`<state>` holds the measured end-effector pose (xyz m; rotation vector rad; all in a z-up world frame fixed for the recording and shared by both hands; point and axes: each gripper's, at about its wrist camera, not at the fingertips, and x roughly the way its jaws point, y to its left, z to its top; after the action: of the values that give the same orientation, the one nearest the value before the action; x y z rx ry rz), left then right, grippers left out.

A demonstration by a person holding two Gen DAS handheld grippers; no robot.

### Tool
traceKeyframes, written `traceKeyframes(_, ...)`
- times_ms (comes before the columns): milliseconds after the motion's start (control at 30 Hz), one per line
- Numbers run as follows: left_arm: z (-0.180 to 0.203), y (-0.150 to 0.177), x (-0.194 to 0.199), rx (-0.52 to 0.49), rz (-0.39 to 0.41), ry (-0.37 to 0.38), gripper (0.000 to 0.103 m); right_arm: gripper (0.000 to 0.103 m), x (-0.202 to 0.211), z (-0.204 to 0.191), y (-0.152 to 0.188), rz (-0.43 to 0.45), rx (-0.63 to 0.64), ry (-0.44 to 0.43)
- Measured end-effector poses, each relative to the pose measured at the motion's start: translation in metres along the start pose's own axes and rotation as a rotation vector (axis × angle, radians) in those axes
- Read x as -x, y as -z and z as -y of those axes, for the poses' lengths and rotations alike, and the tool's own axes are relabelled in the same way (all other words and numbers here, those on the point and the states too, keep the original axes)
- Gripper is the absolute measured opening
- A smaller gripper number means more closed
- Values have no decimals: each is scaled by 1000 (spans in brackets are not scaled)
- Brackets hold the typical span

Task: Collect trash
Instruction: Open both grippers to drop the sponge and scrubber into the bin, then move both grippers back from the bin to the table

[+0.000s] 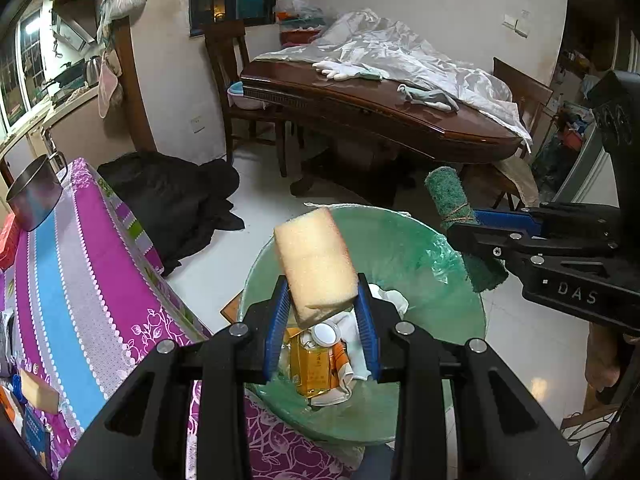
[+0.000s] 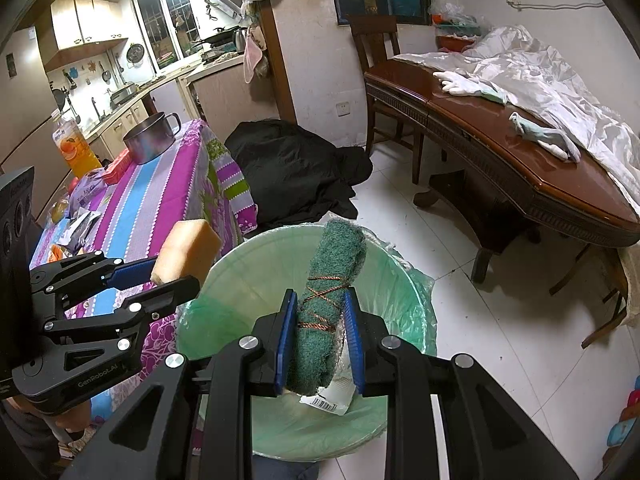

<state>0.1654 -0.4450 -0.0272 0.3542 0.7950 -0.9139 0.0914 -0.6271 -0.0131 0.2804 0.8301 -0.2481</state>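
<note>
Both pieces of trash hang over the open bin.
The left gripper [image 1: 323,328] pinches the yellow sponge [image 1: 316,260] inside the bin's rim [image 1: 460,240]; the right gripper [image 2: 320,340] clamps the green scouring roll [image 2: 328,300] (long axis pointing away), also above the liner.

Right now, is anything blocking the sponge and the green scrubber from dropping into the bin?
Nothing visible. The yellow sponge and the rolled green scrubber both hang over the open bin, with only trash already inside below.
</note>
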Motion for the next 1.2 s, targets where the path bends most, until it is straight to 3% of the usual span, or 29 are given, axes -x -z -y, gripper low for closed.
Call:
traceKeyframes(333,-4,2,-1,3,3,-17,32,27,-1,0,0,0,-1,-4)
traceKeyframes(367,-4,2,-1,5,3,-26,38,33,-2,0,1,-1,-4,-7)
traceKeyframes(400,-4,2,-1,6,4,-35,45,47,-2,-1,1,5,-10,-8)
traceKeyframes(467,-5,3,0,6,15,-52,70,58,-2,-1,4,20,-18,-2)
traceKeyframes(500,-5,3,0,6,18,-56,72,58,-2,-2,4,23,-23,-2)
traceKeyframes(1200,-10,5,0,20,11,-64,73,58,-1,-7,6,29,-21,-2)
